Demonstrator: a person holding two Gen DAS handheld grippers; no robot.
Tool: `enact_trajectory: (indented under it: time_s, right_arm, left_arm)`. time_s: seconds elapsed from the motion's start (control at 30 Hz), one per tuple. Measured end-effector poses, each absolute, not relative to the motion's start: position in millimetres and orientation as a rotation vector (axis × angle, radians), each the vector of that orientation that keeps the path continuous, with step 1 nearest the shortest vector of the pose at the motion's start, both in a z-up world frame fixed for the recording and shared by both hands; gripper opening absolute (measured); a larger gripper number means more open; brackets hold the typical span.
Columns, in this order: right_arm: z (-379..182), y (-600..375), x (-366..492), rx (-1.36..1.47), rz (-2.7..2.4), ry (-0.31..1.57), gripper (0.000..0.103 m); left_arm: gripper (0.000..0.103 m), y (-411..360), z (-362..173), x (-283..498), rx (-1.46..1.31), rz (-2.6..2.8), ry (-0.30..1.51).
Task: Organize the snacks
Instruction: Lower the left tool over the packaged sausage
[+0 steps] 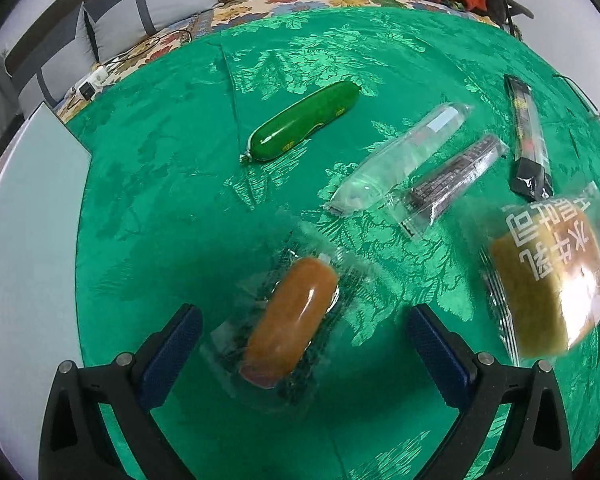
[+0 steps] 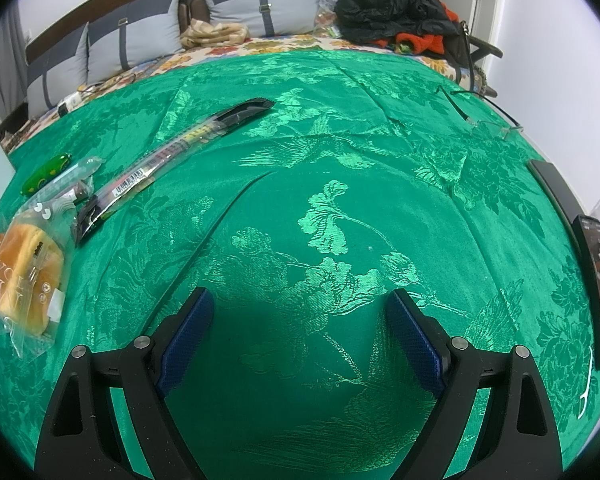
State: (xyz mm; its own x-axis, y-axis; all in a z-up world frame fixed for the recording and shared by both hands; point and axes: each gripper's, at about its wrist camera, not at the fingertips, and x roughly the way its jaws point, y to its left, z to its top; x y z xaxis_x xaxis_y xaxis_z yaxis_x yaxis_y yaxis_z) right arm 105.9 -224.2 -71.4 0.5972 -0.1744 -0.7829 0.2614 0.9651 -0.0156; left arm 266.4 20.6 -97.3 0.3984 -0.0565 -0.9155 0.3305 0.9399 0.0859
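Left gripper point(image 1: 304, 340) spread wide, holding nothing, poised over the sausage roll point(image 1: 290, 320) in crinkly clear wrap on the green brocade cloth point(image 1: 160, 200). Likely the reach step; next, closing across the soft, slippery pack. Right gripper point(image 2: 300, 336) equally wide and empty above bare cloth, bread pack point(image 2: 28, 280) off left.
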Motion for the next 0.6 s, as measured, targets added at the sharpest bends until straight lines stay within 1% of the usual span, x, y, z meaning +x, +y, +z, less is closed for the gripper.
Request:
enact_trajectory:
  time_s: [0.1,0.2,0.27,0.3,0.33,0.37,0.4,0.5,0.6]
  right_arm:
    - [-71,-224,106,0.105,-0.253,0.896,0.091]
    - [-71,-224,106,0.105,-0.253,0.896,0.091]
    - [-71,-224,106,0.105,-0.253,0.896,0.091]
    - [-71,-224,106,0.105,-0.253,0.896,0.091]
    - [-71,-224,106,0.105,-0.253,0.896,0.091]
    - [-71,-224,106,0.105,-0.253,0.896,0.091]
    - [-71,-224,106,0.105,-0.253,0.896,0.091]
    - [-71,-224,106,0.105,-0.253,0.896,0.091]
    - [-72,-224,106,0.105,-0.253,0.896,0.091]
  left_arm:
    - [0.101,20,-98,268,0.254,-0.25,1.143]
    - [0.094,22,-96,267,0.23,-0.264,1.146]
    - [0.087,25,-95,268,0.202,-0.272,1.148]
    - [0.078,26,-94,269,0.193,-0.268,1.143]
    - [0.064,28,-92,269,0.182,-0.261,1.137]
    - [0.061,31,-90,270,0.164,-0.254,1.136]
    - [0.053,33,-88,271,0.155,-0.238,1.139]
    - [0.047,41,-84,269,0.108,-0.22,1.129]
    - [0.045,54,-82,256,0.037,-0.155,1.128]
